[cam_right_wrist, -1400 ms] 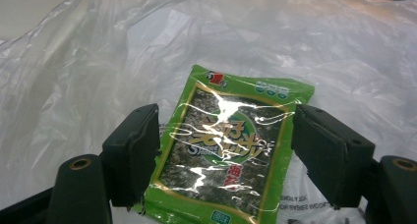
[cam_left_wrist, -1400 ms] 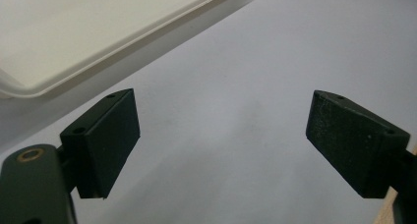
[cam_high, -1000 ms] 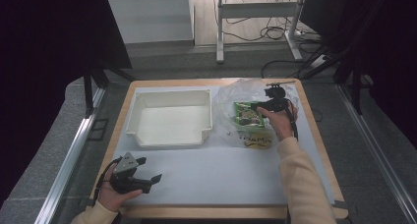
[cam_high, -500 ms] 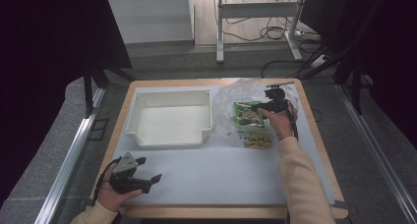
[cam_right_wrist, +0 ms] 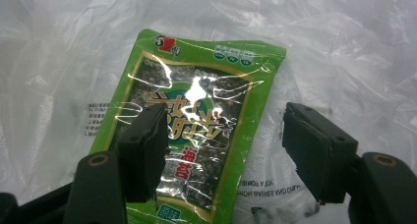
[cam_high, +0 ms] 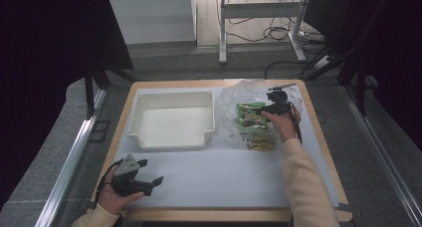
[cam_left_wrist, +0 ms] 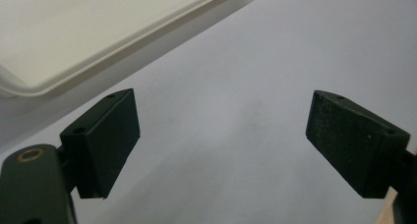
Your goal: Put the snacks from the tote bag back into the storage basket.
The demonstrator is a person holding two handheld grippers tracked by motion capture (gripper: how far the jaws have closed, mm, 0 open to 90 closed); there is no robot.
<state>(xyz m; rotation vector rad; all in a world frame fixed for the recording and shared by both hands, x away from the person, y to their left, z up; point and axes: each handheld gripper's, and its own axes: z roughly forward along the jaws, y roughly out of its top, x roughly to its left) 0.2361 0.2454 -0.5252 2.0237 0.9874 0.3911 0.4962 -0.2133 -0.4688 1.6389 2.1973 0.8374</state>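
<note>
White paper covers the desk (cam_high: 224,182), and toward its far right corner lies a crumpled clear plastic bag (cam_high: 236,100) with the green seaweed packet (cam_right_wrist: 189,130) resting on it. That packet is what I am after. My right gripper (cam_right_wrist: 223,155) stands over it with its jaws partly open and just now closing in; one jaw lies over the packet's printed face, the other beyond its right edge above the bag, and the pads do not press on it yet. I cannot quite tell from the right gripper view whether the film under that second jaw is loose bag or bare packet edge.

That is my worry: if I close here, I may pinch a fold of the bag along with the packet and drag the whole bag up. The glossy wrapper could also slip out, or buckle and tilt in a grip this close to one edge.

A second, yellowish packet (cam_high: 259,141) lies just nearer me. Left of the bag sits the white tray (cam_high: 171,140). At the near left corner my left gripper (cam_high: 147,179) waits, jaws wide apart, holding nothing.
</note>
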